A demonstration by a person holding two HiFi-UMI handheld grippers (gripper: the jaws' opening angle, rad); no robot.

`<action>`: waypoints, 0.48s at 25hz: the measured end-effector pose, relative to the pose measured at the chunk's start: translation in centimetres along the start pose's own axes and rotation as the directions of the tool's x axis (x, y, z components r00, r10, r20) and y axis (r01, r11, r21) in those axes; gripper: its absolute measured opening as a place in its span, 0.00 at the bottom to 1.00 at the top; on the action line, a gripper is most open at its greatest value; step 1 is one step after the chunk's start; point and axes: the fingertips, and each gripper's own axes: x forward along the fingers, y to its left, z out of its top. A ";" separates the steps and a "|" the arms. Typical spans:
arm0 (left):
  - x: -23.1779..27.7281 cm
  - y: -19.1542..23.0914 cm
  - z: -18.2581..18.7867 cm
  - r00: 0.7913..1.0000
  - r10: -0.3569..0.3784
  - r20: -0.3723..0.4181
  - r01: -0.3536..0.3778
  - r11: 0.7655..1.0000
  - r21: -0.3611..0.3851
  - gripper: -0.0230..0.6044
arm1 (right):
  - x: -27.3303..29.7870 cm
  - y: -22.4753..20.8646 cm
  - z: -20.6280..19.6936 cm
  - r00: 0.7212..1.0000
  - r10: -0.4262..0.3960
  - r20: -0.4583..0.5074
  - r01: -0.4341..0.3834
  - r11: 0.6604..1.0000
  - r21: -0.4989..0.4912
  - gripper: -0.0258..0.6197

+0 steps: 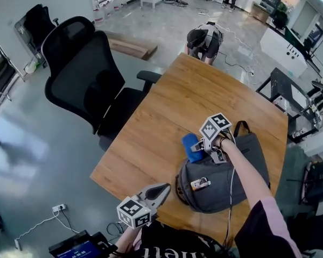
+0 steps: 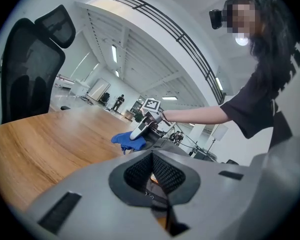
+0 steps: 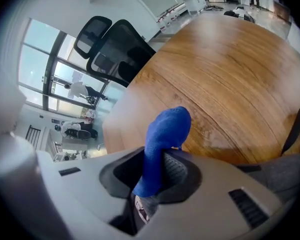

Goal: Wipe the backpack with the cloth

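Just now the right hand-held gripper (image 1: 202, 146) pinches the blue cloth (image 1: 190, 147) against the top edge of the grey backpack (image 1: 226, 183) lying on the wooden tabletop (image 1: 167, 120), while the left hand-held gripper (image 1: 160, 191), jaws together and empty, hangs beside it.

L gripper (image 2: 152, 155) jaws together, empty, R gripper (image 2: 136, 134) holding blue cloth (image 2: 125, 141) at backpack (image 2: 163, 145), wooden table (image 2: 45, 144)

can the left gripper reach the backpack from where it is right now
Probably yes. The left gripper sits by the near edge of the table, close beside the backpack, jaws shut and empty, nothing between them. The right gripper, holding the cloth, is at its far side.
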 end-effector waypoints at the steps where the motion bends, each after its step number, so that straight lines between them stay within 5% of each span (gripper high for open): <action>1: -0.1 0.3 0.0 1.000 0.006 -0.001 -0.006 1.000 0.005 0.03 | -0.1 -0.1 0.0 1.000 -0.002 0.004 0.002 1.000 0.000 0.16; 12: 0.9 0.4 0.5 1.000 -0.015 -0.017 0.015 1.000 0.016 0.03 | -4.7 -4.7 -1.0 0.992 -0.128 0.023 0.128 0.992 -0.010 0.16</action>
